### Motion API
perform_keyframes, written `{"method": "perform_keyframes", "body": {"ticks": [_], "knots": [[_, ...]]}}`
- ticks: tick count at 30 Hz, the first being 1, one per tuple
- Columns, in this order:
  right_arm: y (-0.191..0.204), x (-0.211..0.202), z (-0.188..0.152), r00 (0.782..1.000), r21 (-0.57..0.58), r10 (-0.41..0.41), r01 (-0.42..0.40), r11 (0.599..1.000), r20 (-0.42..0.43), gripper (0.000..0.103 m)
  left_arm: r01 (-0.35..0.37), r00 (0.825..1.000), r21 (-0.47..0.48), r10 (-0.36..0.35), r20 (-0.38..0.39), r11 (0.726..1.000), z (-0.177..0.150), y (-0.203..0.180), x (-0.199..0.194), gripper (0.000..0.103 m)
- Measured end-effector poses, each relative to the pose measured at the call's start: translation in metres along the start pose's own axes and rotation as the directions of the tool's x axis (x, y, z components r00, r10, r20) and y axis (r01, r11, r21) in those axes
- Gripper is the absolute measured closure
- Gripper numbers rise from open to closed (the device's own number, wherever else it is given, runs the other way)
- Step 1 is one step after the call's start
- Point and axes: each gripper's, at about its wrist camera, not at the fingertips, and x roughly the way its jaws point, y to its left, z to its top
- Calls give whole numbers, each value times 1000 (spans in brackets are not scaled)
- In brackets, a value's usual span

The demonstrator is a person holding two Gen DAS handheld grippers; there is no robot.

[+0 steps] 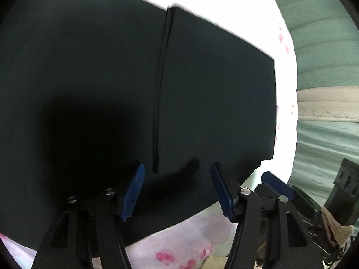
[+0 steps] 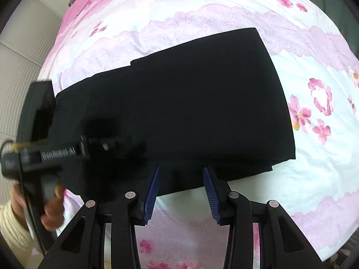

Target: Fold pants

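Note:
Black pants (image 2: 190, 103) lie folded flat in a rough rectangle on a pink floral bed sheet (image 2: 314, 157). In the left wrist view the pants (image 1: 101, 78) fill most of the frame, with a seam line (image 1: 160, 89) running down the middle. My left gripper (image 1: 177, 192) is open and empty, its blue pads just above the pants' near edge. My right gripper (image 2: 181, 192) is open and empty, its blue pads over the near edge of the pants. The left gripper (image 2: 74, 150) also shows blurred at the left of the right wrist view, over the pants' left end.
The sheet (image 1: 179, 246) covers the bed around the pants. A green cover (image 1: 325, 56) and a beige band (image 1: 327, 103) lie beyond the sheet's right edge. The right gripper's blue pad (image 1: 278, 183) shows at the lower right. A light floor or wall (image 2: 22, 56) lies left of the bed.

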Motion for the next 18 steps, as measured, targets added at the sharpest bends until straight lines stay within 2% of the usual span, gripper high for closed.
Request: {"method": "perform_keyframes", "body": {"ticks": [3, 4, 6, 7, 8, 11, 14, 18], "knots": [[-2, 1, -1, 1000, -6, 6, -6, 1000, 0, 62, 1, 1000, -20, -1, 11, 1000, 2, -1, 12, 44], [-2, 2, -1, 1000, -7, 6, -6, 1000, 1, 62, 14, 1000, -41, -13, 15, 999, 4, -1, 14, 48], [-3, 0, -2, 1000, -9, 8, -8, 1000, 5, 62, 32, 999, -106, -29, 28, 994, 7, 5, 16, 65], [-4, -1, -3, 1000, -11, 8, -8, 1000, 7, 62, 37, 999, -124, -33, 34, 992, 8, 7, 17, 81], [-5, -2, -4, 1000, -12, 5, -5, 1000, 8, 62, 47, 998, -156, -41, 42, 987, 9, 11, 17, 88], [-7, -7, -7, 1000, -10, 2, -2, 1000, 14, 62, 64, 996, -172, -52, 71, 983, 7, 10, 9, 94], [-5, -12, -10, 1000, -18, -4, 4, 1000, 22, 62, 53, 989, -79, -41, 145, 995, -3, -9, -18, 94], [-4, -24, -16, 999, -23, 4, -3, 1000, 40, 62, 30, 963, 42, -40, 268, 999, -24, -36, -73, 94]]}}
